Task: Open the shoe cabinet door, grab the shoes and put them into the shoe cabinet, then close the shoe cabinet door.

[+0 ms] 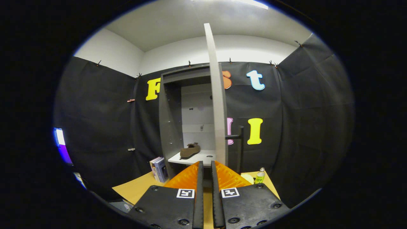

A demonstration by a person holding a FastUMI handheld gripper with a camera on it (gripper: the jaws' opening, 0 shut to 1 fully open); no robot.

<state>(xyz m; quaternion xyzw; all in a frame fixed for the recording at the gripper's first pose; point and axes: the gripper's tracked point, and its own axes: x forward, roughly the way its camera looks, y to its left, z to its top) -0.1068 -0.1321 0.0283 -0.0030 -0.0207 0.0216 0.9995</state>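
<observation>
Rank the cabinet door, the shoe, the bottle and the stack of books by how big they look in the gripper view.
1. Cabinet door, open and edge-on, by far the tallest.
2. Shoe and books: too alike to rank.
3. Bottle, smallest.

The gripper is nearly closed on nothing.

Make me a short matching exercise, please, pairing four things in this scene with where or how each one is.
Things:
1. shoe
2. cabinet door
3. books
4. bottle

Places or states:
A. standing on the table, right of the door
B. swung open, edge-on
C. lying on the cabinet shelf
D. upright on the table, left of the cabinet

Pairs: 1-C, 2-B, 3-D, 4-A

The tool is nearly closed, holding nothing.
</observation>
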